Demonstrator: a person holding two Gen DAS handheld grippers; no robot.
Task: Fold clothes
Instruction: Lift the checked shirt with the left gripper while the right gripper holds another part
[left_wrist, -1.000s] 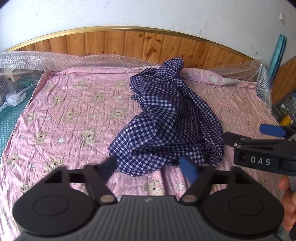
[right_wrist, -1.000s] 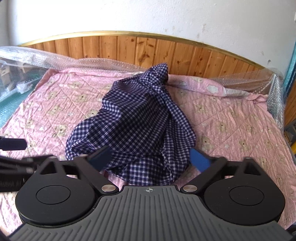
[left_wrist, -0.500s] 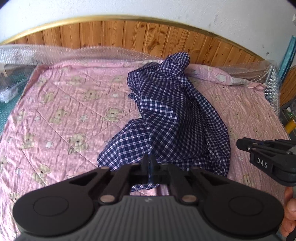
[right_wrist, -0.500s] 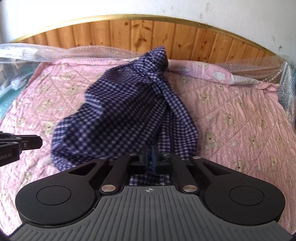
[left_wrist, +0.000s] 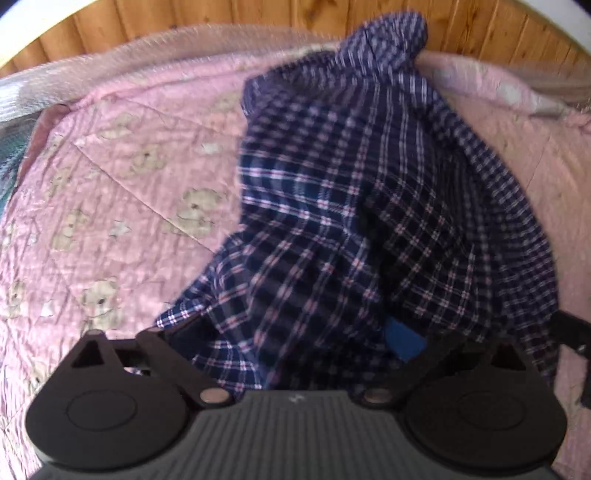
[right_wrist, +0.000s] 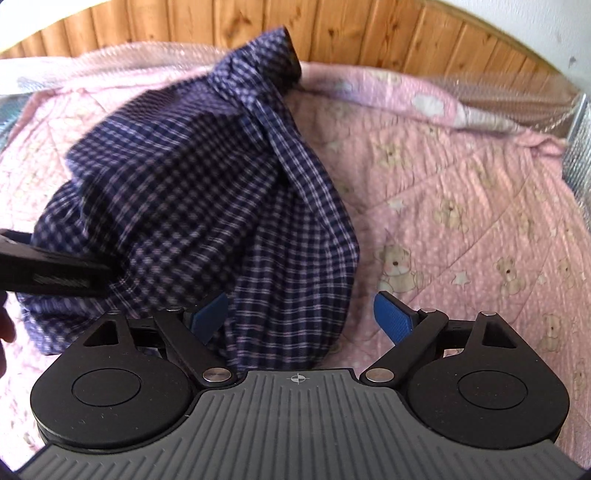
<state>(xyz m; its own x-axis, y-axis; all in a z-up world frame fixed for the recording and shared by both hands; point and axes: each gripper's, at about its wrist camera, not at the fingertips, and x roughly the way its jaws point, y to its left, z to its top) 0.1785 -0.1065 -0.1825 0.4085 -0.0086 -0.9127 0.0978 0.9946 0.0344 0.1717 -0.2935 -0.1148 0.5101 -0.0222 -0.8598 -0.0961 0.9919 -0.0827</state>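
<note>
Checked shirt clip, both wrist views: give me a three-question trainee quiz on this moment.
1. True or false: the right gripper is open, with the navy checked shirt between its fingers.
2. What does the shirt lie on? A) pink teddy-bear quilt B) wooden floor C) white table
3. Fill in: behind the bed stands a ____ headboard.

Key:
1. True. The blue pads are spread and cloth hangs between them. The left gripper is also open, with cloth draped over it.
2. A, the pink teddy-bear quilt.
3. Wooden, the wooden headboard.
</note>
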